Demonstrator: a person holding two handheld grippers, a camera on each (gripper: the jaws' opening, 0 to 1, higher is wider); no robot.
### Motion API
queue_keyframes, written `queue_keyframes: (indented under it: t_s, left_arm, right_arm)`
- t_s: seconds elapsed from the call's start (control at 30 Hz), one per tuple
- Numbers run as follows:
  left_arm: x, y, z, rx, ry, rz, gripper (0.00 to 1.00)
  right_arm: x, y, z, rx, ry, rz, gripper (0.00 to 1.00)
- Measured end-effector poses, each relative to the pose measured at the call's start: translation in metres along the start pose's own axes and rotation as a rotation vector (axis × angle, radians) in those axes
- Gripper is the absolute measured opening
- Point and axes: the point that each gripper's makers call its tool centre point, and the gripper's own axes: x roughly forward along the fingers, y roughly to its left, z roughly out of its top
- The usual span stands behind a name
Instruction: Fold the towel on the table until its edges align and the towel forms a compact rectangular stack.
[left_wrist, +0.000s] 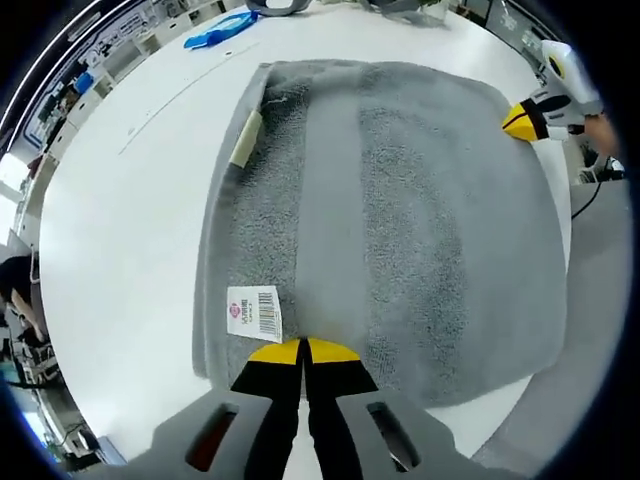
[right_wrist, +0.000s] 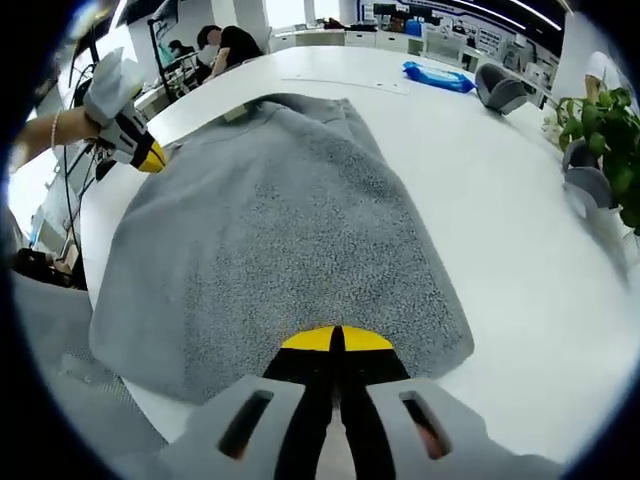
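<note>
Your grey towel (left_wrist: 400, 220) lies spread flat on the white bench (left_wrist: 130, 220), reaching close to the bench edge on one side. In the left gripper view your left tool (left_wrist: 303, 348) has its yellow-tipped jaws pressed together at the near edge of the towel, beside a white barcode label (left_wrist: 255, 312); whether cloth is pinched between them, you cannot tell. A cream tag (left_wrist: 246, 138) sits at the towel's far left hem. Your right tool (left_wrist: 522, 120) comes in at the far right corner of the towel, touching or just over it.

In the right gripper view the right tool (right_wrist: 335, 340) also shows closed jaws at the near towel edge (right_wrist: 260, 260), again with no clear sign of gripped cloth. The left tool (right_wrist: 150, 157), held by a hand with a bead bracelet, is at the towel's far left corner.

Past the towel on the bench lies a blue packet (right_wrist: 440, 76), well apart from it, and a grey headset-like thing (right_wrist: 500, 90) beyond. The right gripper view adds a green potted plant (right_wrist: 600, 120) at the bench's right side and people seated at desks behind.
</note>
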Motion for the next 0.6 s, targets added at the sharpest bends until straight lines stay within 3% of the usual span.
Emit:
queue_keyframes:
  t_s: [0.33,0.6]
  left_arm:
    - [0.003,0.002,0.015,0.012,-0.092,-0.082,0.0]
    - [0.006,0.001,0.028,0.011,-0.101,-0.089,0.01]
  right_arm:
    - [-0.012,0.01,-0.021,-0.018,0.015,0.007,0.0]
    - [-0.021,0.02,-0.035,-0.001,0.039,0.045,0.0]
